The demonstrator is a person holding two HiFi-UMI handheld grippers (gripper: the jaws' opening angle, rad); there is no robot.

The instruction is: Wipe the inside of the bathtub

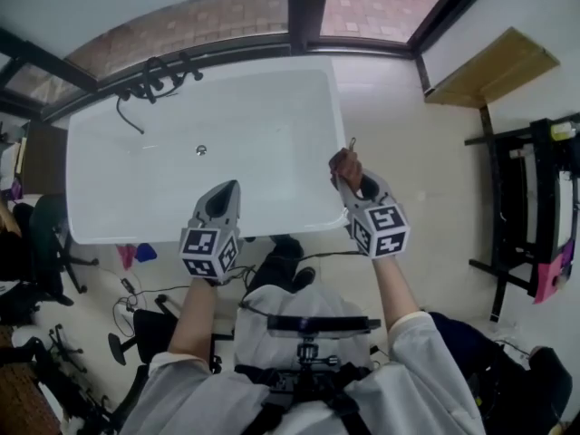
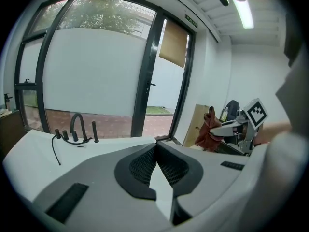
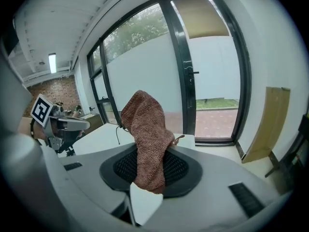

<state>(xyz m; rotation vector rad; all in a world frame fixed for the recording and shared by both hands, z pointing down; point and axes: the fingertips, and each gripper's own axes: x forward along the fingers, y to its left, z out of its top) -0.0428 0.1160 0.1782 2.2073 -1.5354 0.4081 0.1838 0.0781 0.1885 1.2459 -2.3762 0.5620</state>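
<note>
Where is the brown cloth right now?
The brown cloth is pinched in the right gripper, sticking up. In the head view it is beside the right rim of the bathtub.

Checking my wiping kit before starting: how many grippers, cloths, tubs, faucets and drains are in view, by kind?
Grippers: 2 (left gripper, right gripper)
Brown cloth: 1
Bathtub: 1
Faucet: 1
Drain: 1
Total: 6

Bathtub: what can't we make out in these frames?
Bathtub basin: gripper views, mostly behind each gripper's body.
Basin's near part: head view, under left gripper.
Cloth lower end: right gripper view, pinched in fingers of right gripper.
Drain: head view, too small.
</note>
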